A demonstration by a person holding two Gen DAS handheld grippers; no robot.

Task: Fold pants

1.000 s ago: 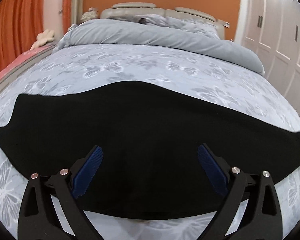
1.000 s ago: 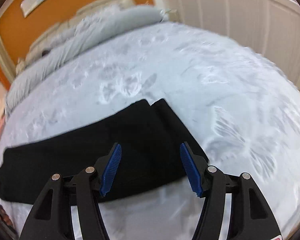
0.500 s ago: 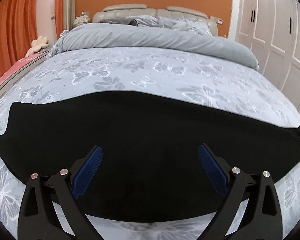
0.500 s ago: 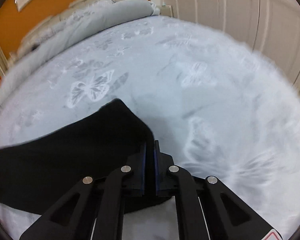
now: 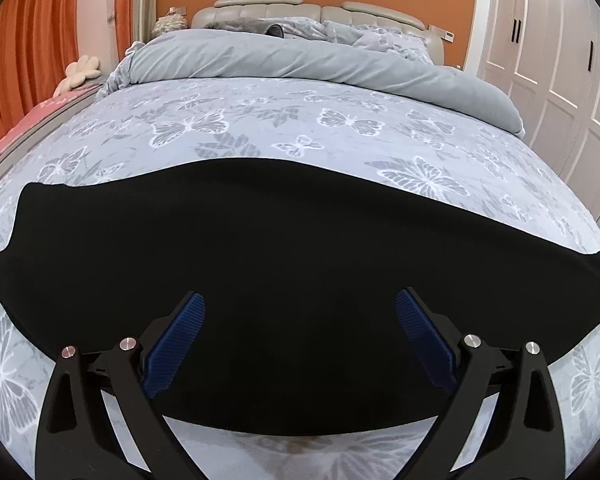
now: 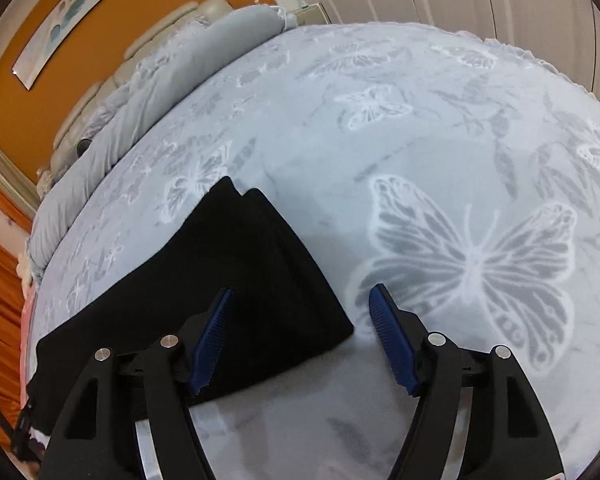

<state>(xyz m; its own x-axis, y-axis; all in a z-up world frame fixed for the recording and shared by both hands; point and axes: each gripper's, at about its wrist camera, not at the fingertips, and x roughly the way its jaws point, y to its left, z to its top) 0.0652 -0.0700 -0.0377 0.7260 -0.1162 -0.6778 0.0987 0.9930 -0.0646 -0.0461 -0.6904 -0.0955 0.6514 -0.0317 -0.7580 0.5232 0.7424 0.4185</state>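
Black pants point(image 5: 292, 264) lie flat across the butterfly-print bedspread, one long band from left to right. My left gripper point(image 5: 300, 316) is open and empty above the middle of the pants near their front edge. In the right wrist view the leg end of the pants point(image 6: 260, 272) lies on the bed, its two hems slightly offset. My right gripper point(image 6: 300, 312) is open, its jaws either side of the near corner of the leg end, holding nothing.
A rolled grey duvet point(image 5: 320, 60) and pillows lie at the head of the bed by the beige headboard point(image 5: 316, 6). White wardrobe doors point(image 5: 560, 48) stand on the right. Orange curtains point(image 5: 24, 40) hang on the left. The bedspread point(image 6: 440, 160) stretches right of the pants.
My right gripper was shut at the leg end half a second ago and is open now, with the leg end lying flat. The left gripper has stayed open over the pants.
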